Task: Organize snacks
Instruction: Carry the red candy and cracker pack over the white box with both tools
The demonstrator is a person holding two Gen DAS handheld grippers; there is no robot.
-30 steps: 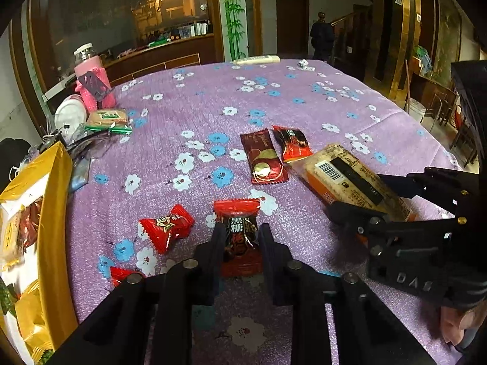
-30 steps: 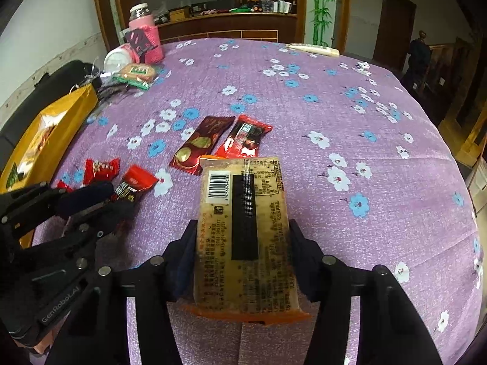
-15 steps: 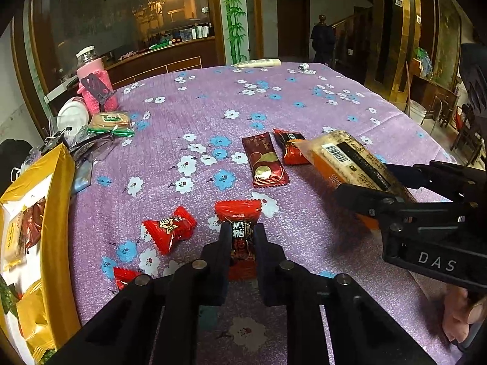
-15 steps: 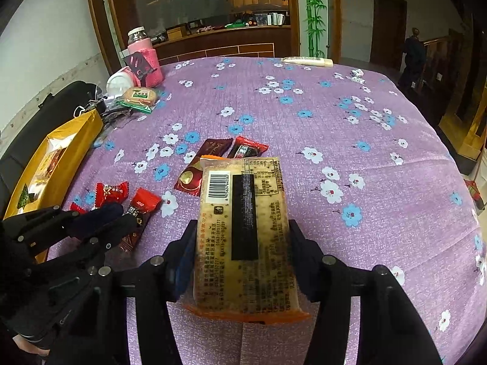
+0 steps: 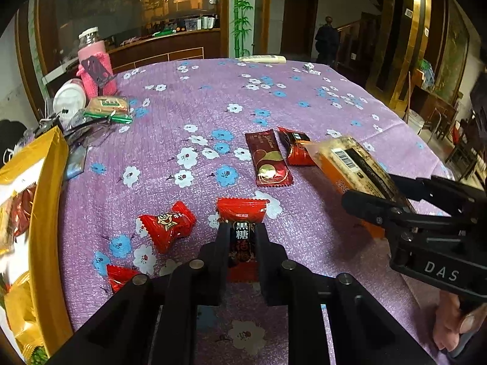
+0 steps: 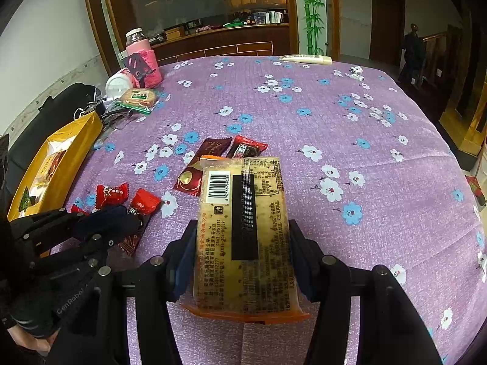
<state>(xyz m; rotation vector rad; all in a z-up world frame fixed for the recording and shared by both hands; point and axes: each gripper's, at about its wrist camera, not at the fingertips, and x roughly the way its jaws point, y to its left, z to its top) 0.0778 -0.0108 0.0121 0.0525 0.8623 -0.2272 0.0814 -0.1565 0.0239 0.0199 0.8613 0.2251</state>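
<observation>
Yellow box (image 5: 50, 200) at the table's left edge already holds some packets. Your left gripper (image 5: 242, 237) is clamped on a red candy (image 5: 242, 222), your right gripper (image 6: 242, 252) on the tan biscuit pack (image 6: 243, 228); both are well apart from that box. Four snacks lie loose on the purple cloth (image 5: 304, 97).

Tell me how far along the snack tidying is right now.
Done: the yellow box at the table's left edge already holds some packets. In hand: the left gripper pinches a red candy, and the right gripper holds a big orange cracker pack. Left: a red twist candy, a small red packet, a dark red packet and a red-black packet lie loose on the cloth.
</observation>
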